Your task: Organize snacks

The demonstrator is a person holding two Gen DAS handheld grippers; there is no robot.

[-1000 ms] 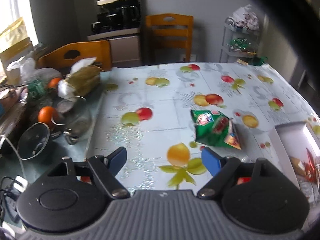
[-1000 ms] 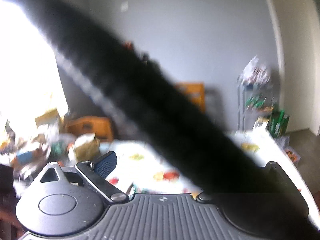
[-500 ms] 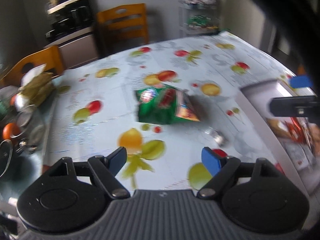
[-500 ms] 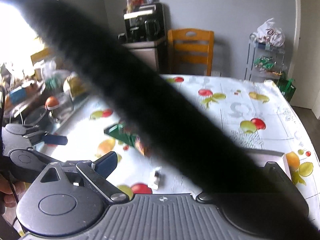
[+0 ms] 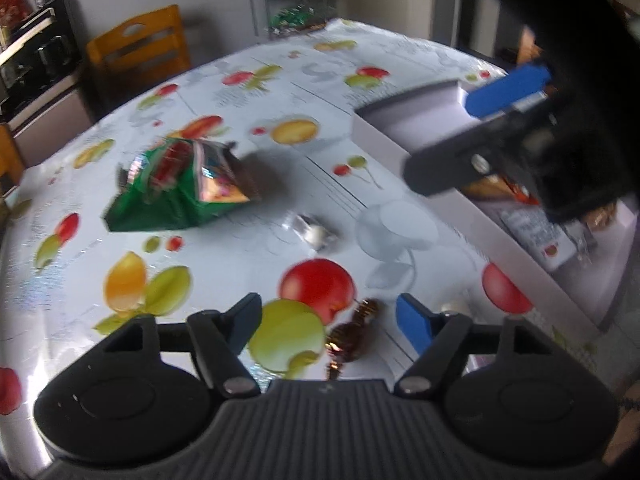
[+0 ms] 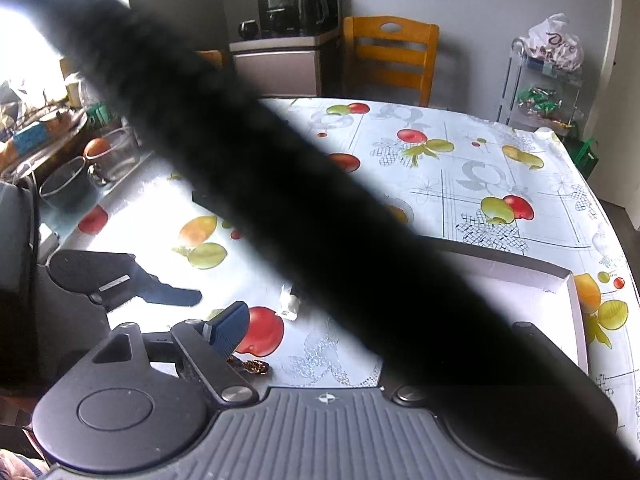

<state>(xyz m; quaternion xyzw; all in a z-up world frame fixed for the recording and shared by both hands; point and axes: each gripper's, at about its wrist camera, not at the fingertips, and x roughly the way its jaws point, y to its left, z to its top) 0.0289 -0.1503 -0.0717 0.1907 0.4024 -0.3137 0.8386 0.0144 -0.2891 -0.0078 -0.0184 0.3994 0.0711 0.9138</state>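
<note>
My left gripper hangs low over the fruit-print tablecloth, its jaws closing. A brown-gold wrapped candy lies on the cloth between them, and the pads are not pressing on it. Farther off lie a small silver-wrapped candy and a green snack bag. At the right stands a white box with snacks inside. My right gripper hovers over that box, jaws apart and closing, with nothing between them. In the right wrist view only its left finger shows; a black strap hides the other.
An orange chair and a coffee machine on a cabinet stand behind the table. Glass bowls, an orange and clutter crowd the table's left side. A wire rack with bags stands at the far right.
My left gripper swung right and down, from facing the green bag to straddling the brown candy, jaws narrower. The right gripper tipped down over the white box.
</note>
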